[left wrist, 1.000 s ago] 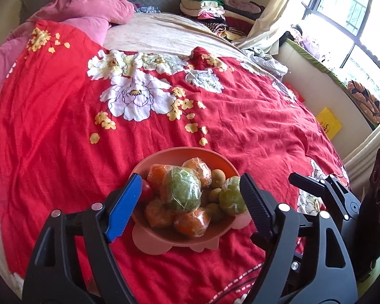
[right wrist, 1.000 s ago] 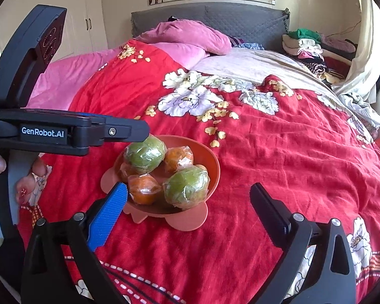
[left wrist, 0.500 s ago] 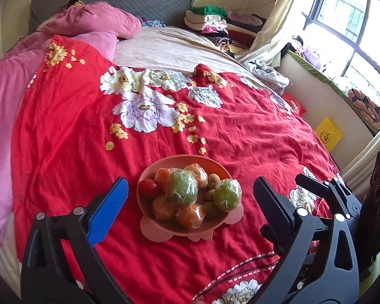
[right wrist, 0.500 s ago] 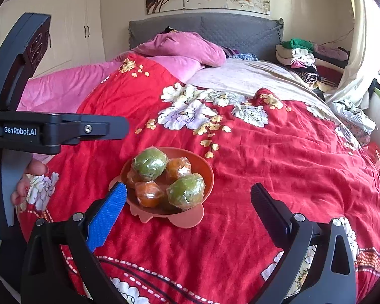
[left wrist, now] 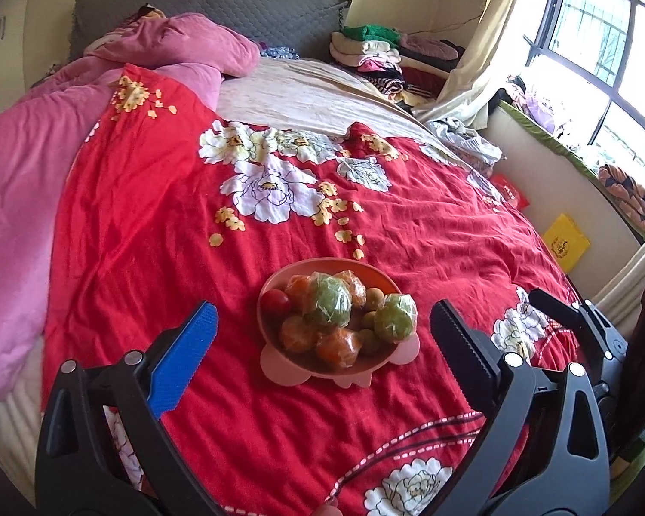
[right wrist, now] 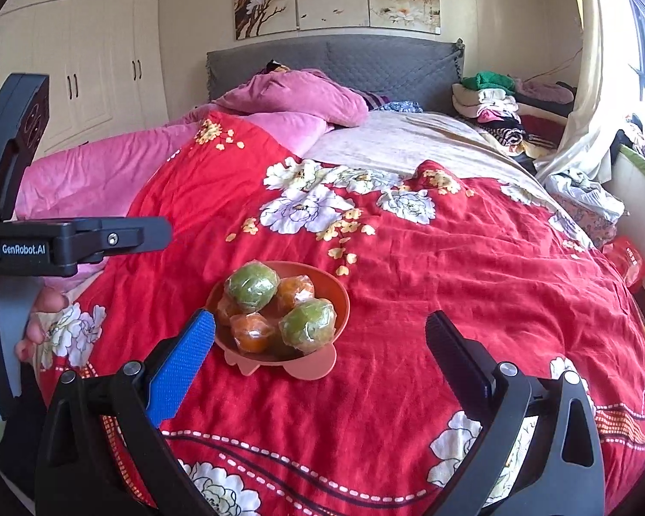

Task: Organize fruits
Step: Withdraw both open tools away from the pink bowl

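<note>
A salmon-pink bowl [left wrist: 367, 267] sits on the red flowered bedspread [left wrist: 150, 232] near the bed's foot. It holds wrapped green fruits [left wrist: 329, 301], wrapped oranges [left wrist: 339, 346], small yellow-green fruits [left wrist: 375, 297] and a red tomato [left wrist: 276, 301]. The bowl also shows in the right wrist view [right wrist: 339, 296]. My left gripper [left wrist: 322, 344] is open and empty, held back from the bowl with the bowl between its fingers in view. My right gripper [right wrist: 320, 352] is open and empty, just short of the bowl. The left gripper's body [right wrist: 64, 243] shows at the left of the right wrist view.
A pink quilt [left wrist: 17, 180] lies along the bed's left side, a pink pillow [right wrist: 296, 96] by the grey headboard [right wrist: 335, 64]. Folded clothes [right wrist: 490, 99] are stacked at the far right corner. A window ledge [left wrist: 572, 163] runs along the right. A beige sheet [left wrist: 305, 94] covers the far bed.
Both grippers have pulled back and up from the bowl, which looks smaller and farther in both views. Both stay open. The fruits have not moved.
</note>
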`<state>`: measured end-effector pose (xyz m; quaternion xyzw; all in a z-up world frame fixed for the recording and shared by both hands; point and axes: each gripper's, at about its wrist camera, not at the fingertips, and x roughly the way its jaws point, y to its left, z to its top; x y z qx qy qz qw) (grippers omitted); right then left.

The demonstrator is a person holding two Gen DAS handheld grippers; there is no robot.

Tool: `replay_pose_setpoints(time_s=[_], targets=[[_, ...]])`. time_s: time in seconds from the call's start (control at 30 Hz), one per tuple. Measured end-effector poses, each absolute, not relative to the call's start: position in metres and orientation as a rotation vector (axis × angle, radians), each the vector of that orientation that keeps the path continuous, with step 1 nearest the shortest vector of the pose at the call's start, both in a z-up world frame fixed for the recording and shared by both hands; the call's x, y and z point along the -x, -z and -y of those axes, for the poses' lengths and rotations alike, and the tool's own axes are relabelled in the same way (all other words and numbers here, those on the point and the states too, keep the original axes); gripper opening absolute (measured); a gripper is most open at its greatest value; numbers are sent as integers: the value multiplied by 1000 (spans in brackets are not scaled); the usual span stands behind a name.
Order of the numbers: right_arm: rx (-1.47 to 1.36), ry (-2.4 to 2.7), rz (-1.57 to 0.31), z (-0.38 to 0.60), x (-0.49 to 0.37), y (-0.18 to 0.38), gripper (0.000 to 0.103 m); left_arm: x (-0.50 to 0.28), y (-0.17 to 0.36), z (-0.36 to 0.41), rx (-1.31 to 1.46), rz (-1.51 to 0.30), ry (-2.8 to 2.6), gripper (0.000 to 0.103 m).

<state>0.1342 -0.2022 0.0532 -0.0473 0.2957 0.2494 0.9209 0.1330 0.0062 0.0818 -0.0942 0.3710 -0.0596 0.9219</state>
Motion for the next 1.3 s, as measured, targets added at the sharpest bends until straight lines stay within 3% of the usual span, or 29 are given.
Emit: replay_pose_setpoints(time_s=[1.3], targets=[[105,-524,-696,211,-82,-9,98,-60,-13,-2,172,-823,42,93]])
